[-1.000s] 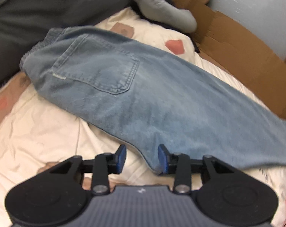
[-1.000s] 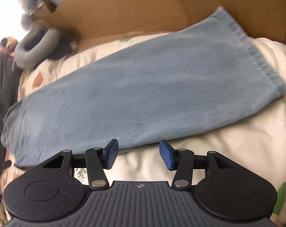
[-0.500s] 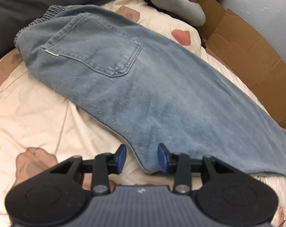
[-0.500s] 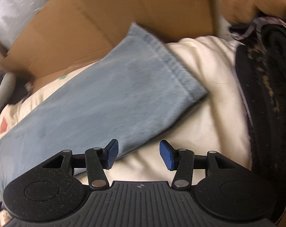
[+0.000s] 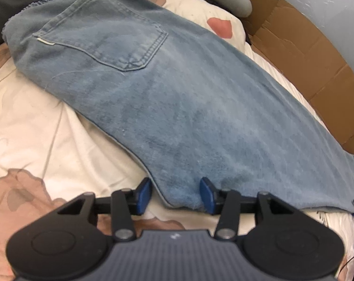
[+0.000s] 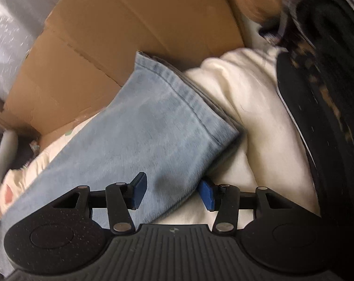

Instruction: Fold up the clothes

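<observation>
The left hand-held gripper [image 5: 175,195] has its jaws opening, with the near edge of the jeans [image 5: 177,107] between the pads, not pinched. The right hand-held gripper [image 6: 172,193] stands open astride the leg near its hem [image 6: 188,100]. Under both lies a cream bed sheet [image 5: 48,135] with reddish patches; beyond, flattened cardboard [image 6: 120,30] leans against a pale wall [image 5: 329,7].

Left gripper [image 5: 175,195] angled down, fingers opening; right gripper [image 6: 172,193] angled down, fingers apart.
</observation>
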`<state>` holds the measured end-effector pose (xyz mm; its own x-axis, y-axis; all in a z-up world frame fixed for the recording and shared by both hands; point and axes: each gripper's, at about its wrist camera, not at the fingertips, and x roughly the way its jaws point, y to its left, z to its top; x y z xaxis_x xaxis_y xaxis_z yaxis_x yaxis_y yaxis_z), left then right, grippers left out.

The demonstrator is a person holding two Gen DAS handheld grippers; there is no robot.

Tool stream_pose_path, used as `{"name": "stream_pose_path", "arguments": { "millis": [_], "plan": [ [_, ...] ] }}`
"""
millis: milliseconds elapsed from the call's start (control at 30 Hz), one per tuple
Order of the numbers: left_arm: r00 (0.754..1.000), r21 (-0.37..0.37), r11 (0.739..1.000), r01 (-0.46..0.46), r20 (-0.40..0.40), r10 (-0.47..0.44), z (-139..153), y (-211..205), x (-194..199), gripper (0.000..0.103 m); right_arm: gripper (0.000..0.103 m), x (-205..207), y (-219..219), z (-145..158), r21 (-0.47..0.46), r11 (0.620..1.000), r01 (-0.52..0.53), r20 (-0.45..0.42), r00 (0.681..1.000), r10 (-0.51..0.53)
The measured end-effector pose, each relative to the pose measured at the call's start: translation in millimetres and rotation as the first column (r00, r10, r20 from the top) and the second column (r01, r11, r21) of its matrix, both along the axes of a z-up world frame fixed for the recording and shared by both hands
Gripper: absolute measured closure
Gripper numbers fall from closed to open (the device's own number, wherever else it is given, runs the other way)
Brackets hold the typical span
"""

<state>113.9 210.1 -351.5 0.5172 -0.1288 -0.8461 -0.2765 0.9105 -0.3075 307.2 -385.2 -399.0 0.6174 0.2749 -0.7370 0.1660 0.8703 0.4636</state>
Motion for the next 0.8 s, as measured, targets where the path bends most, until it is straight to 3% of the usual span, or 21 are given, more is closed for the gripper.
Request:
{"name": "stream_pose_path", "arguments": {
  "millis": [333,467,633,800],
  "plan": [
    [1.000,0.008,1.000,-0.003,0.004,0.003,1,-2,0,0.052,0.050,-5,-4,30,-0.020,1.000,0.012,0.113,0.993,-0.009],
    [1.000,0.007,1.000,-0.003,0.004,0.003,1,-2,1,0.052,0.049,1,-6,24,-0.009,1.000,0.015,0.100,0.995,-0.014],
    [1.000,-0.017,1.000,-0.016,0.006,0.016,0,0,-1,0.052,0.048,12,-9,2,0.018,0.998,0.057,0.015,0.998,-0.057],
    [0.999,-0.076,0.996,-0.045,0.015,0.047,-3,6,-4,0.051,0.050,19,-14,-1,0.038,0.997,0.074,0.032,0.997,-0.075]
  ]
}}
